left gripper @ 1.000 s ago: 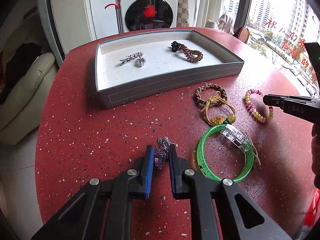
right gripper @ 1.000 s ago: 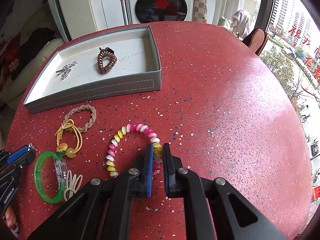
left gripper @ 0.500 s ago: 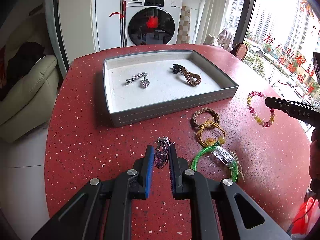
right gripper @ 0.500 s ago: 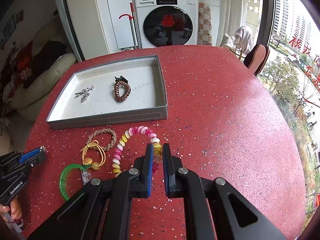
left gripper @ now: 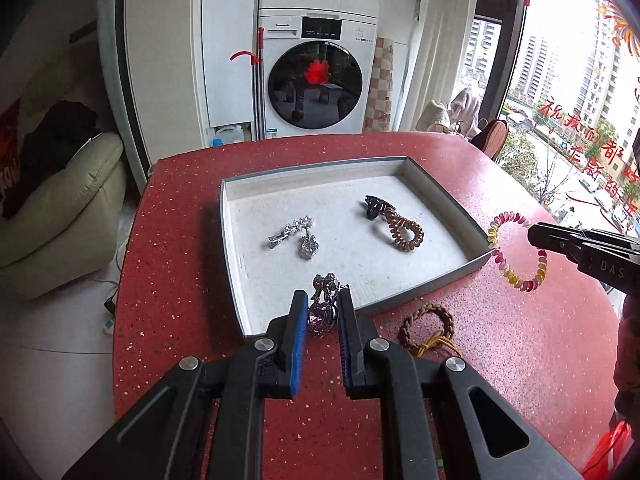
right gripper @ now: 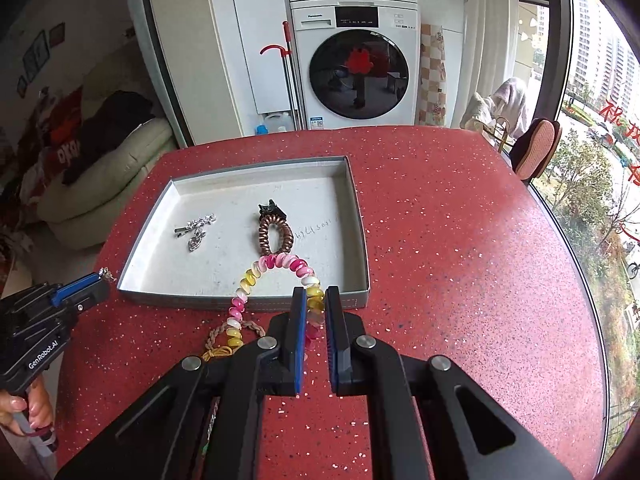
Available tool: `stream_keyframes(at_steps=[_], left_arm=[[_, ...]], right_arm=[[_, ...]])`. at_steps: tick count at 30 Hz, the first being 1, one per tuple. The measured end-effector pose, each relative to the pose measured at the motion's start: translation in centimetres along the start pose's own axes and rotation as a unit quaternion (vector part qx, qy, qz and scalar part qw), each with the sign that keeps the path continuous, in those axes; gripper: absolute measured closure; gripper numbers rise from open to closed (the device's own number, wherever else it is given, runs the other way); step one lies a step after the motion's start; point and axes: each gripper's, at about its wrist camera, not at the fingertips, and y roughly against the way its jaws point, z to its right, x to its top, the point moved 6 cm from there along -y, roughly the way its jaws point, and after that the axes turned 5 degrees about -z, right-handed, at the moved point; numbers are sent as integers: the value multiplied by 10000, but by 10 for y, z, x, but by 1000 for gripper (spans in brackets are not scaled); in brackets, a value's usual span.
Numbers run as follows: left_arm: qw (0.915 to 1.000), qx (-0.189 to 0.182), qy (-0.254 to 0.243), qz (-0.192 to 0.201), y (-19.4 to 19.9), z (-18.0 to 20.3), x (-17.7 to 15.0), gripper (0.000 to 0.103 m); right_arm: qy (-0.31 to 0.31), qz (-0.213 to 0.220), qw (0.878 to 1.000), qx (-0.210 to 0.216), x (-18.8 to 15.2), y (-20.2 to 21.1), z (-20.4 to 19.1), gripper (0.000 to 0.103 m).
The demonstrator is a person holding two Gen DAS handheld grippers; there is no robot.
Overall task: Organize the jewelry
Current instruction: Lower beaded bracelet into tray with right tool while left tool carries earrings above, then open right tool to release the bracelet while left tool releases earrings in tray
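Observation:
My left gripper (left gripper: 323, 300) is shut on a purple heart-stone brooch (left gripper: 321, 312) with a silver bow, held in the air over the near edge of the grey tray (left gripper: 456, 208). My right gripper (right gripper: 316, 298) is shut on a pink, yellow and white spiral bracelet (right gripper: 280, 261), which hangs lifted above the tray's near wall (right gripper: 248, 303). In the left wrist view that bracelet (left gripper: 516, 256) dangles from the right gripper's tip (left gripper: 534, 234) beside the tray's right corner. Inside the tray lie a silver brooch (left gripper: 298, 236) and a brown coil hair tie (left gripper: 404, 232).
On the red speckled table (right gripper: 460, 260) in front of the tray lie a braided brown band (left gripper: 426, 322) and a yellow cord tie (left gripper: 438, 345). A washing machine (right gripper: 356, 64) stands beyond the table, a cream sofa (left gripper: 60, 216) to the left. A hand (right gripper: 28, 408) grips the left tool.
Both grippers have risen from the table with their pieces and moved toward the tray. The bracelet left the surface and now hangs free; the green bangle has dropped out of view.

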Motion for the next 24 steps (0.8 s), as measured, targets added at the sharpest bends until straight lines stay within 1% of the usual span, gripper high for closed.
stream_keyframes(at_steps=[4,6,11,14,19,24], left_arm=[[10000,21,59,-37,-14,-4,16,70],[9999,108,42,-61,-24,-6,21,70],[9993,127,148,-309,-52,-11,30,70],[9986,159,125,-483,-69,-12,32,70],[9957,227,30,-895,-99,-11,30,70],[9930,294,53,-1141,-122,-11,32,70]], right_arm=[[11,-37,10000,67,14,-11,-3,93],[2,-62,9999,93,22,-18,-3,93],[-12,-129,9999,33,38,-40,1,93],[-35,-194,9998,-81,48,-56,6,93],[-17,-365,9986,-370,60,-87,16,93],[263,-538,9957,-707,66,-116,15,93]])
